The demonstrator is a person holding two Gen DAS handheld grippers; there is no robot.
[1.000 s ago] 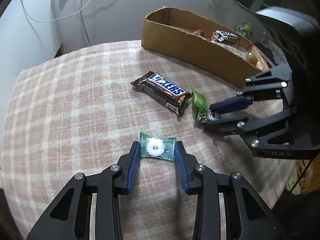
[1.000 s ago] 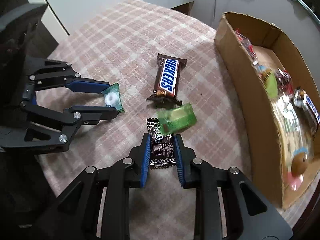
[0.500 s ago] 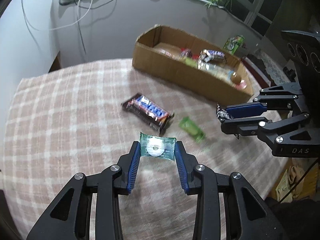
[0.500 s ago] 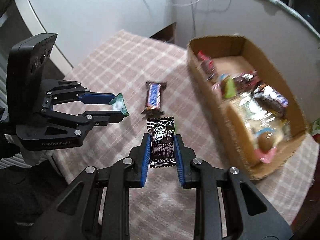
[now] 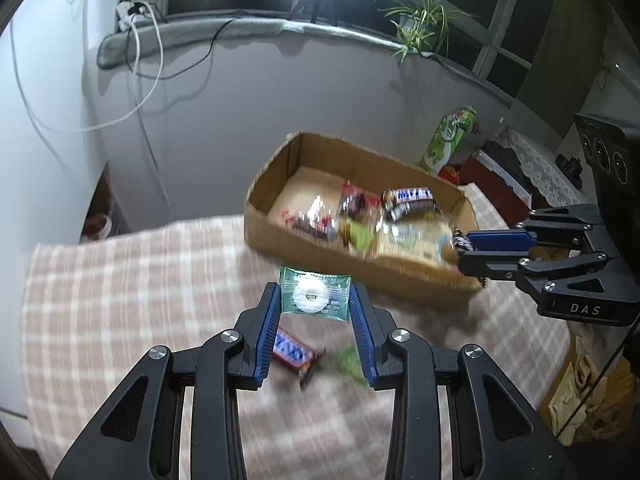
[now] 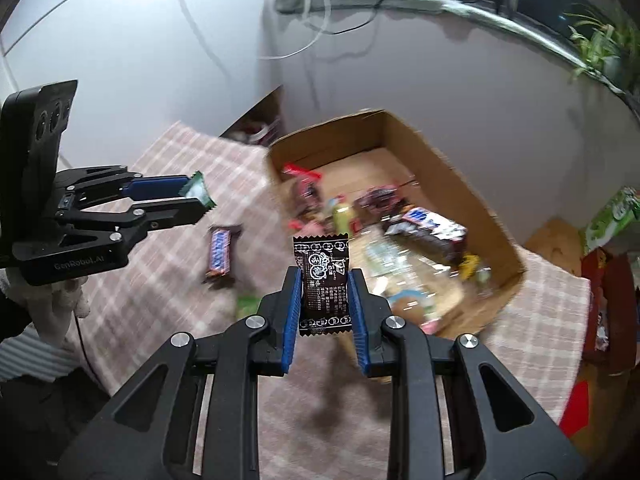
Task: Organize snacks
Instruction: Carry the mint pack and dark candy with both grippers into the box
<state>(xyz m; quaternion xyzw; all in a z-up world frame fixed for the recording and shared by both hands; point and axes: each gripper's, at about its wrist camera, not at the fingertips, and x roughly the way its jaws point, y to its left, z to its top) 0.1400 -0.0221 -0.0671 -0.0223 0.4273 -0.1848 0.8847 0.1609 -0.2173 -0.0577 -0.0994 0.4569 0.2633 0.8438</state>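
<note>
My left gripper (image 5: pixel 315 300) is shut on a green mint packet (image 5: pixel 314 295) with a white ring inside, held high above the checked tablecloth (image 5: pixel 120 292). My right gripper (image 6: pixel 323 280) is shut on a black candy packet (image 6: pixel 323 280), also held in the air. Each gripper shows in the other's view: the right gripper (image 5: pixel 466 248) near the box's right end, the left gripper (image 6: pixel 196 196) over the table. The cardboard box (image 5: pixel 280 236) holds several snacks. A Snickers bar (image 6: pixel 220 254) and a green candy (image 6: pixel 246 304) lie on the cloth below.
A green drink carton (image 5: pixel 450 140) stands behind the box. Cables (image 5: pixel 140 60) hang down the white wall. A plant (image 5: pixel 420 24) sits on the window ledge. Red packaging (image 6: pixel 604 300) lies right of the table.
Both grippers have lifted their packets well up off the table and tilted toward the box. The Snickers bar and green candy have stayed on the cloth.
</note>
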